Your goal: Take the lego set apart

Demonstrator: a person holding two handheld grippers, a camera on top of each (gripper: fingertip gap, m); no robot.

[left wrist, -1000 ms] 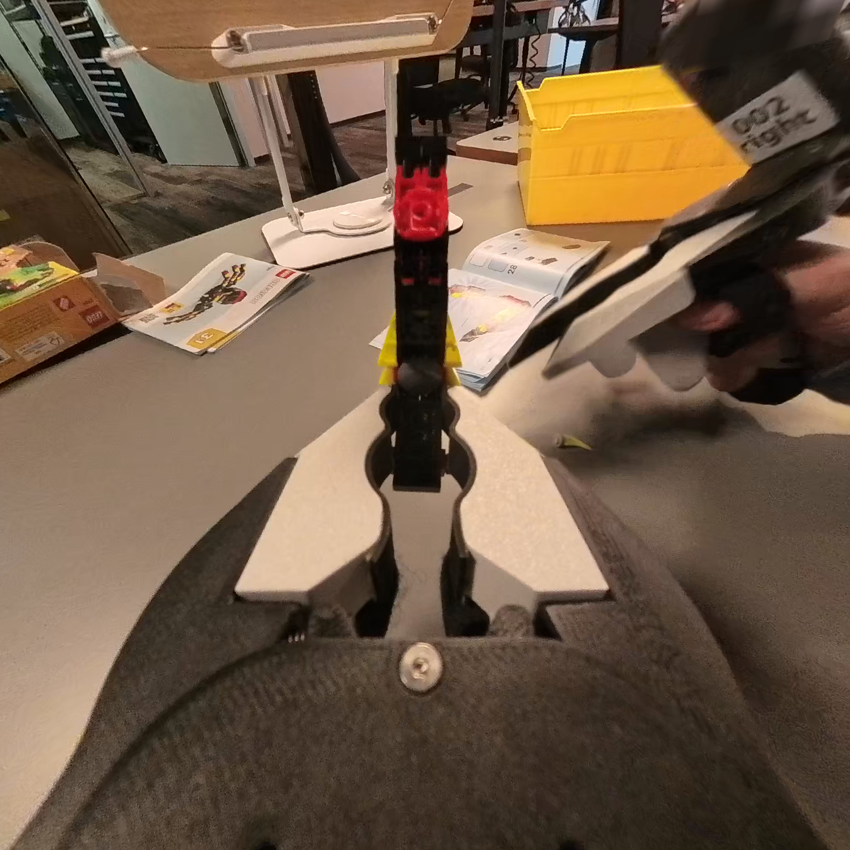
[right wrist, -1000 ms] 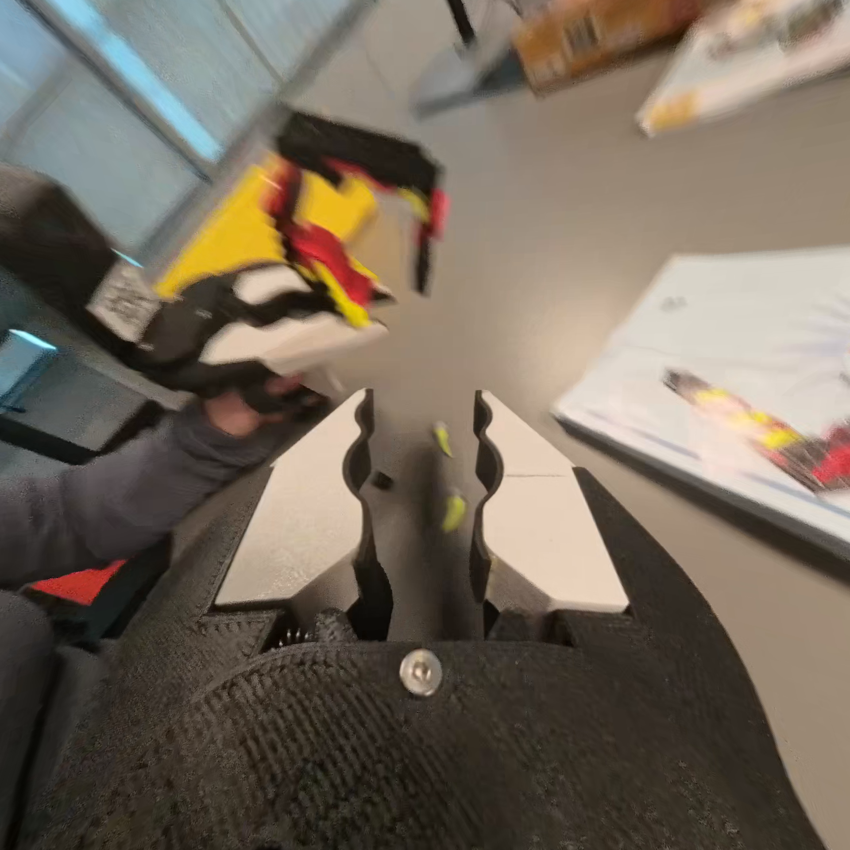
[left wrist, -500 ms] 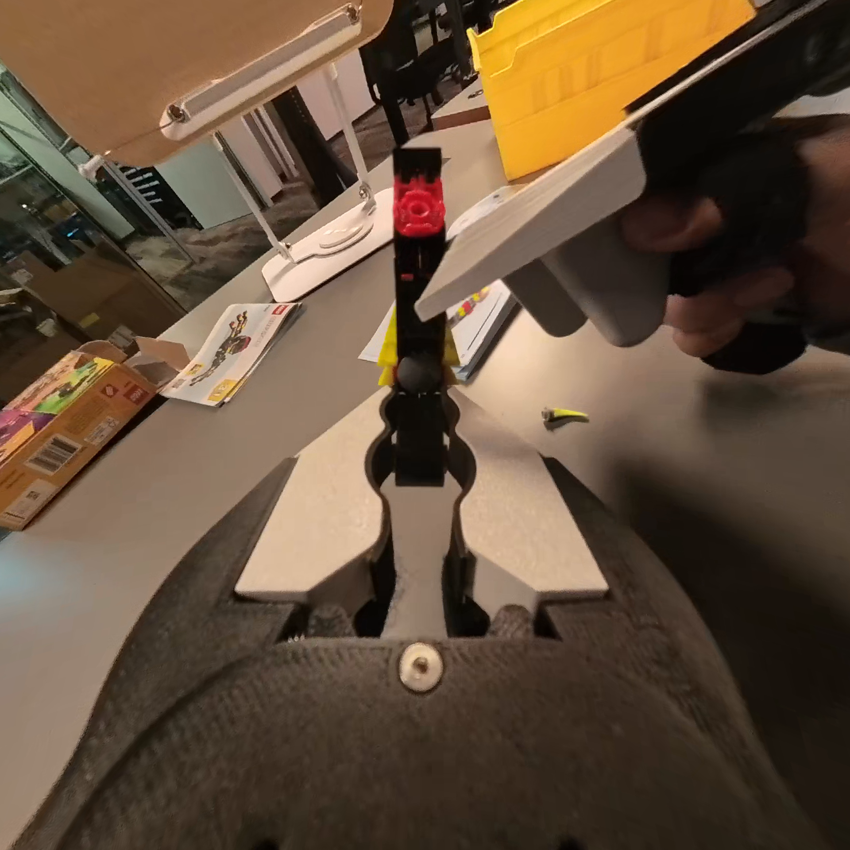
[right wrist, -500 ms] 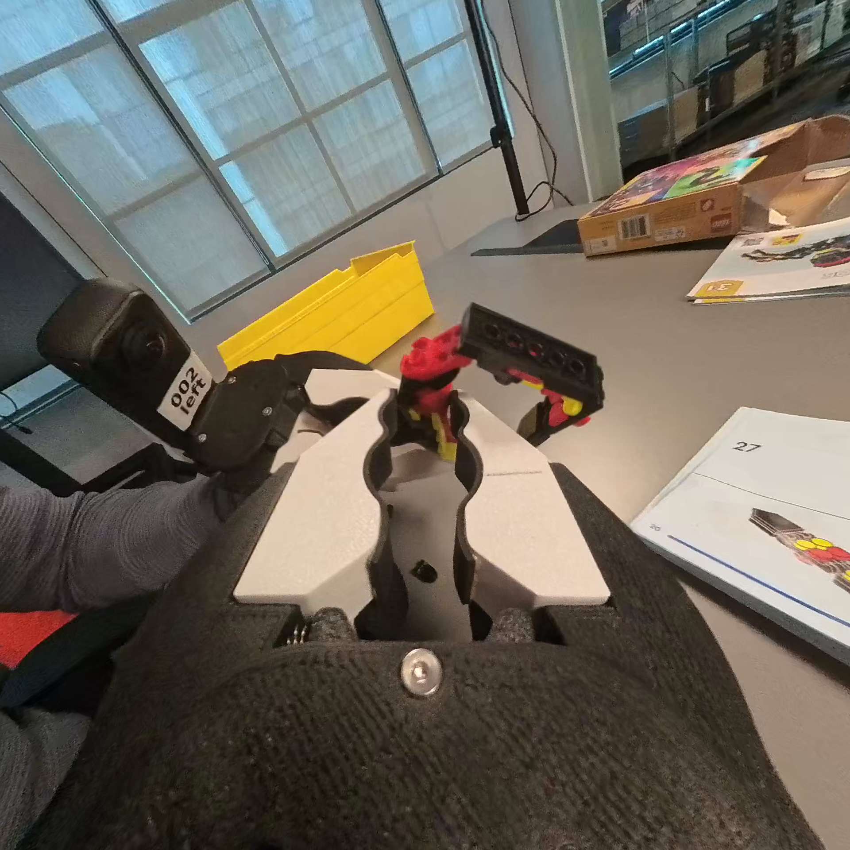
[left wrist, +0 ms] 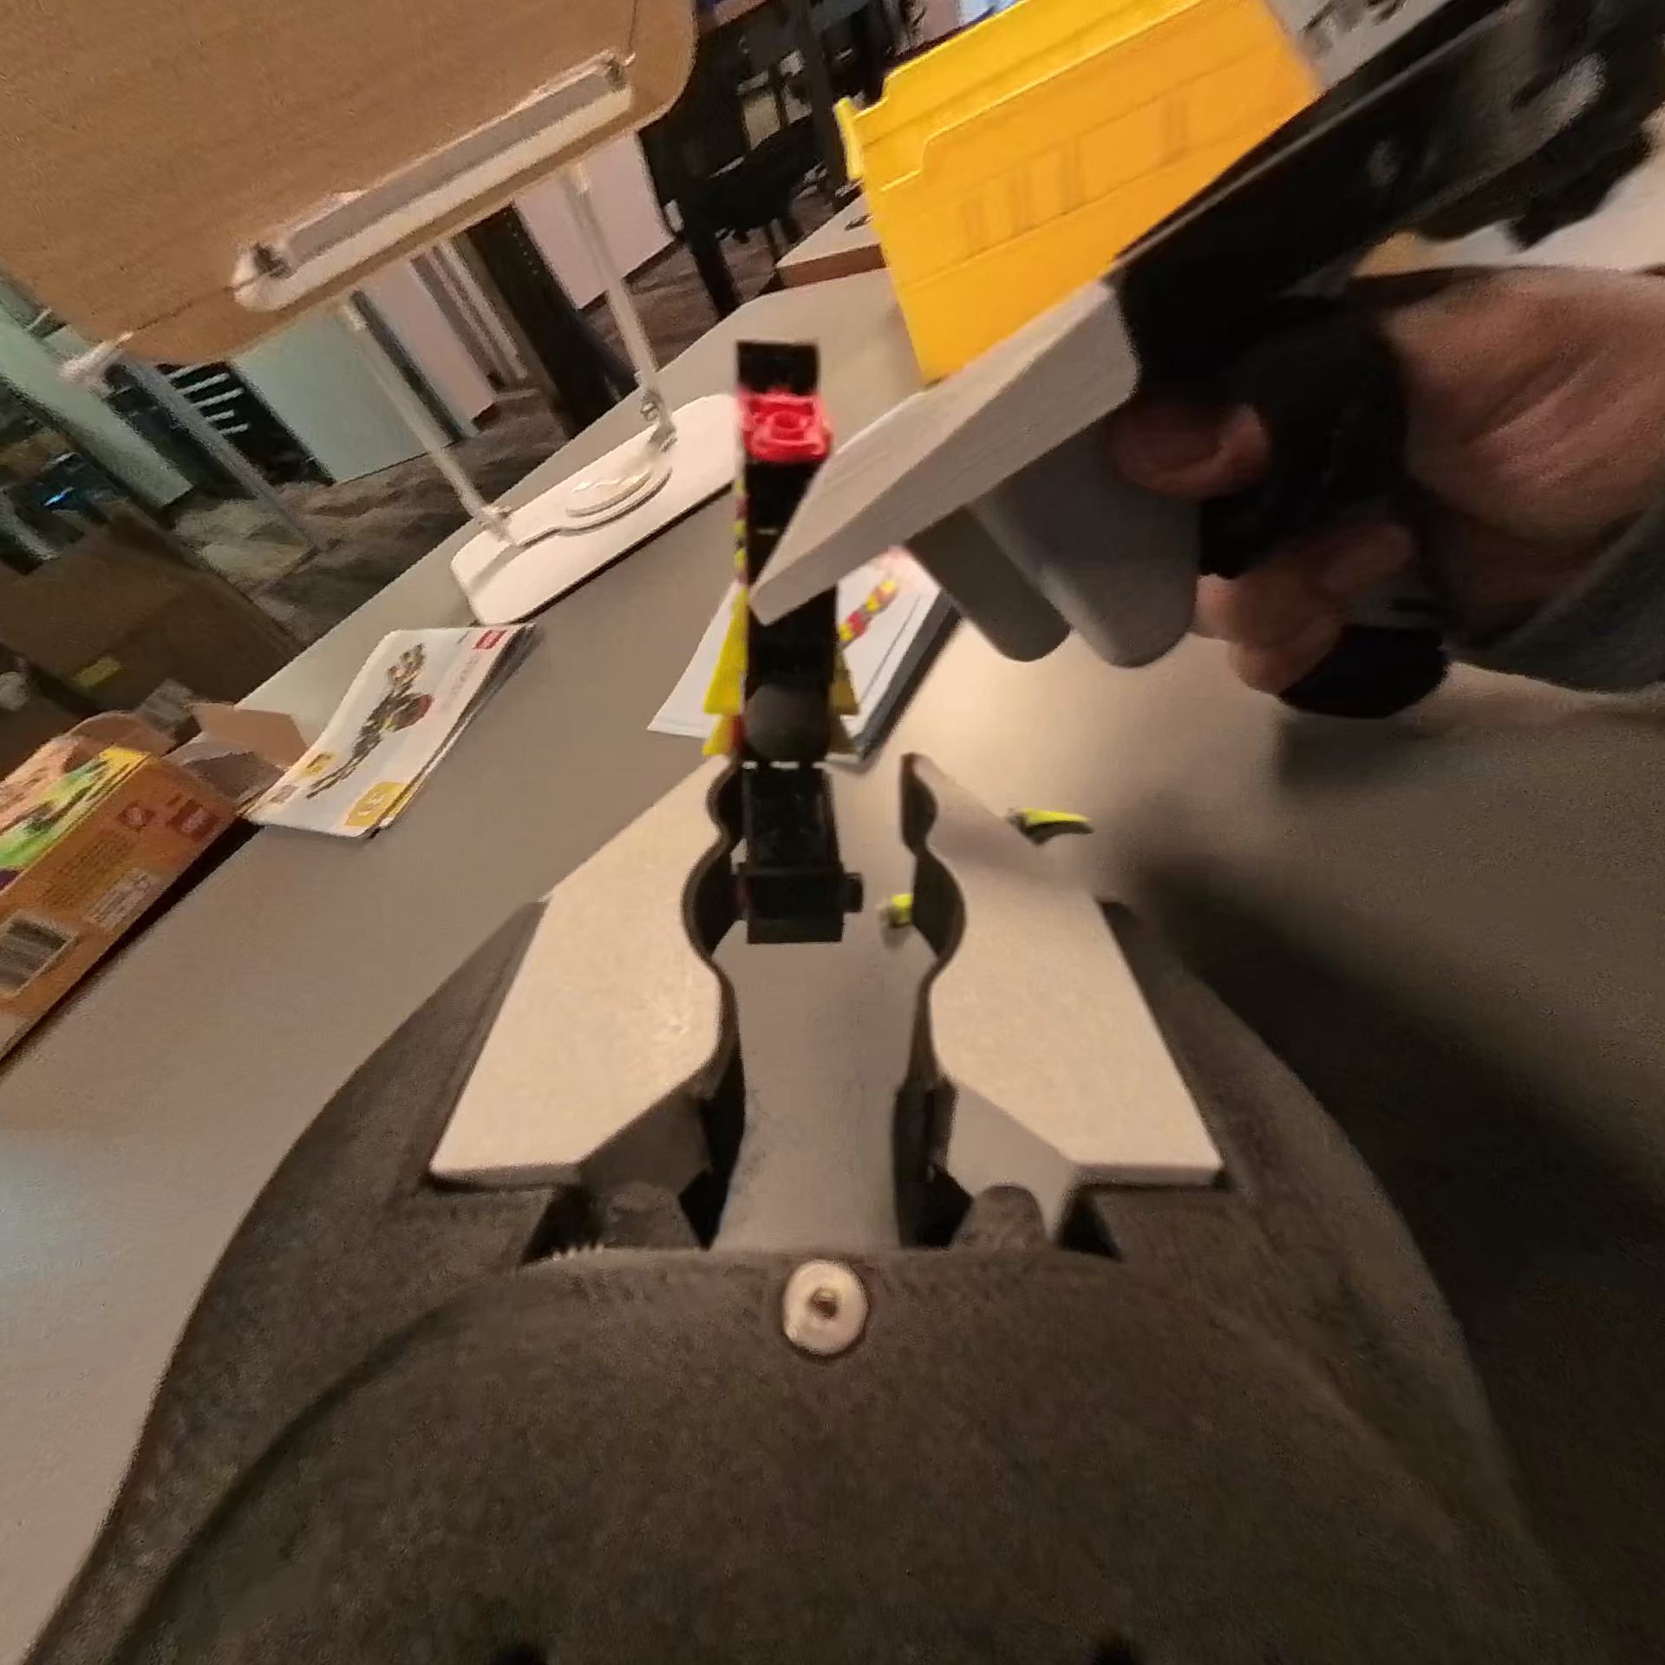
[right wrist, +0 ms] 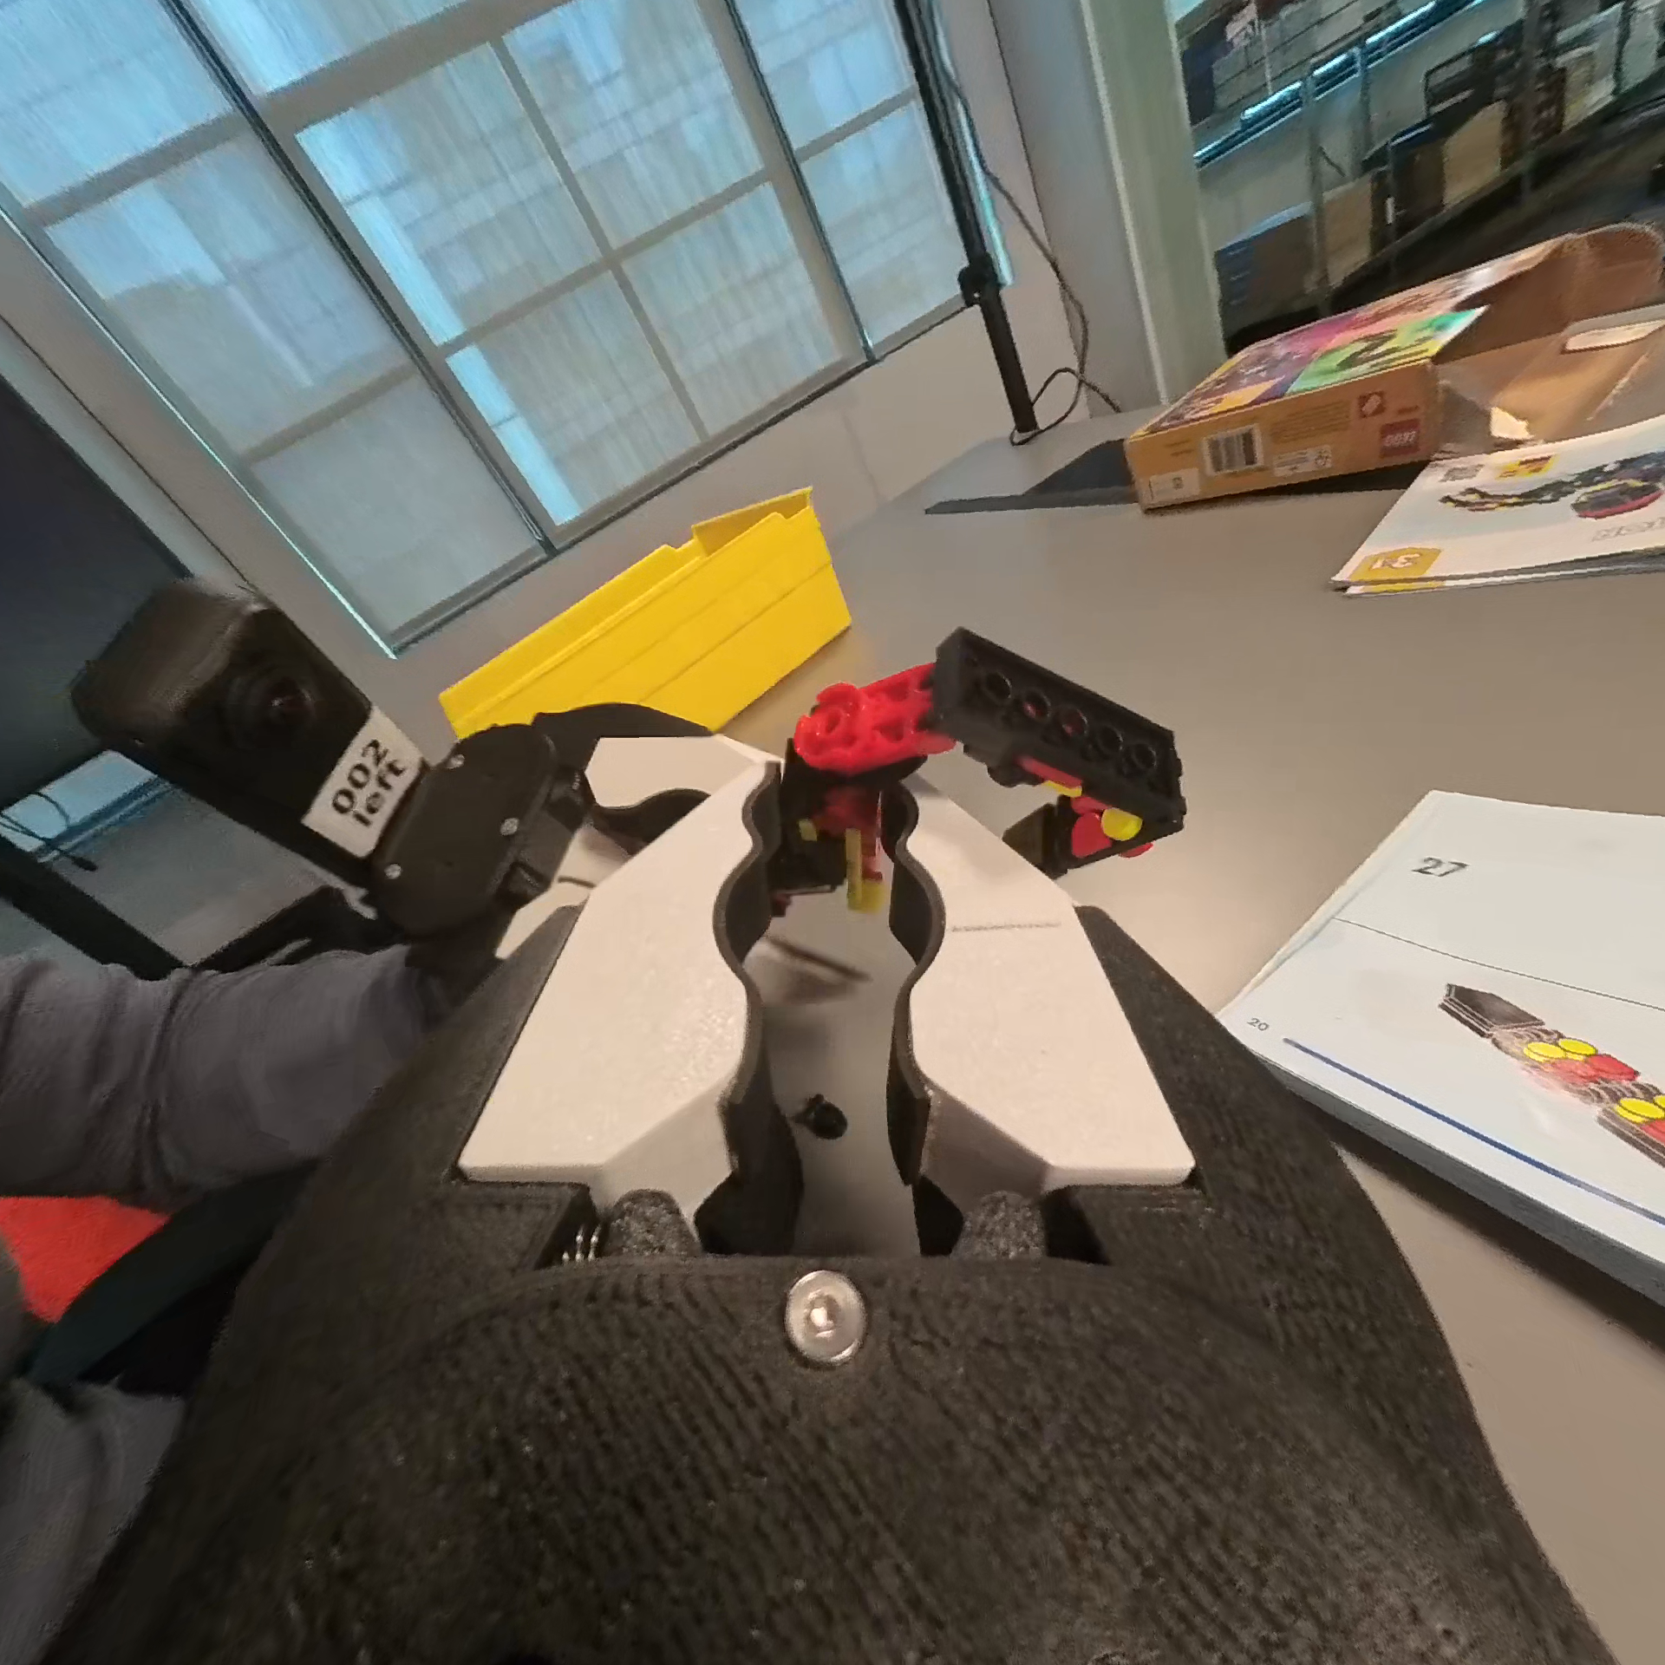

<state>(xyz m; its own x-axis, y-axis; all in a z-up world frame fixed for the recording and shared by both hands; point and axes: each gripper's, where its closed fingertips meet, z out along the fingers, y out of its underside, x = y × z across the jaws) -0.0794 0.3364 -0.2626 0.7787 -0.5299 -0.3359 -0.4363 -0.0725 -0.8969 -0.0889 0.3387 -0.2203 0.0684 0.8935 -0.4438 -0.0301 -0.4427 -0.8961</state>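
Note:
The lego model (left wrist: 786,577) is a black, red and yellow build held upright above the grey table (left wrist: 405,946). My left gripper (left wrist: 815,784) is open, and the model's black lower end sits between its fingers, close to the left one. My right gripper (right wrist: 833,793) is shut on the model's red and yellow middle (right wrist: 847,811); a black beam (right wrist: 1063,730) sticks out to the right. In the left wrist view the right gripper's finger (left wrist: 937,486) reaches in from the right against the model. Small loose yellow pieces (left wrist: 1050,822) lie on the table.
A yellow bin (left wrist: 1063,162) stands at the back. An open instruction booklet (right wrist: 1487,1036) lies beside the grippers, and another booklet (left wrist: 396,721) and the set's cardboard box (left wrist: 81,856) lie farther off. A white lamp base (left wrist: 586,523) stands behind. A tiny black piece (right wrist: 824,1117) lies below the right gripper. There is about 4 cm between the tips of the two grippers. The tiny black piece (right wrist: 824,1117) lies around 6 cm away from my left fingertips.
My right gripper swung in from the right and closed on the model's middle. My left gripper, shut on the model's lower end before, has opened.

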